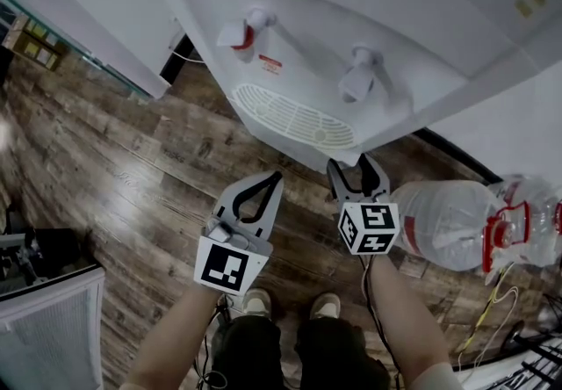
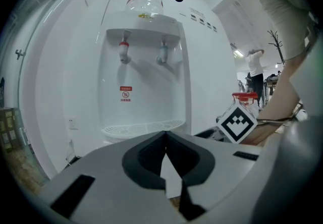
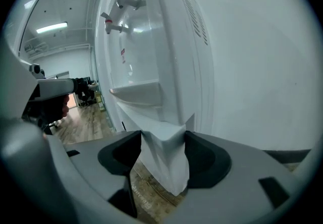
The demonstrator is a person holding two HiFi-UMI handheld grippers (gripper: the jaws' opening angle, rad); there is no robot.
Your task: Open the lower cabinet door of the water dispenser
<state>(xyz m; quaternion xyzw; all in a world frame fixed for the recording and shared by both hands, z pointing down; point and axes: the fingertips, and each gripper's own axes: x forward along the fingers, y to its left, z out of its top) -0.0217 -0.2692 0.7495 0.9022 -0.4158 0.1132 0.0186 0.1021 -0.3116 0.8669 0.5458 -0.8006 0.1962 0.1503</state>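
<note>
Item: right gripper (image 3: 162, 138), btm centre; grey body, dark pads. Jaws set wide, clamped on white edge of lower cabinet door (image 3: 169, 167), a pad touching each side; door corner sticks up betw. pads, edge runs down toward floor
Item: water dispenser (image 3: 156, 41), white, seen from its side, fills centre & top; vent slots (image 3: 194, 13) on side panel
Item: 2 taps in recess, upper left: red-tipped tap (image 3: 110, 25), 2nd tap (image 3: 126, 1) above it; small red label (image 3: 122, 56) below
Item: drip tray (image 3: 139, 92), just above door
Item: wood floor (image 3: 83, 117), left & under jaws
Item: ceiling light (image 3: 51, 28), lit, far left
Item: plain white wall (image 3: 262, 66), right
</note>
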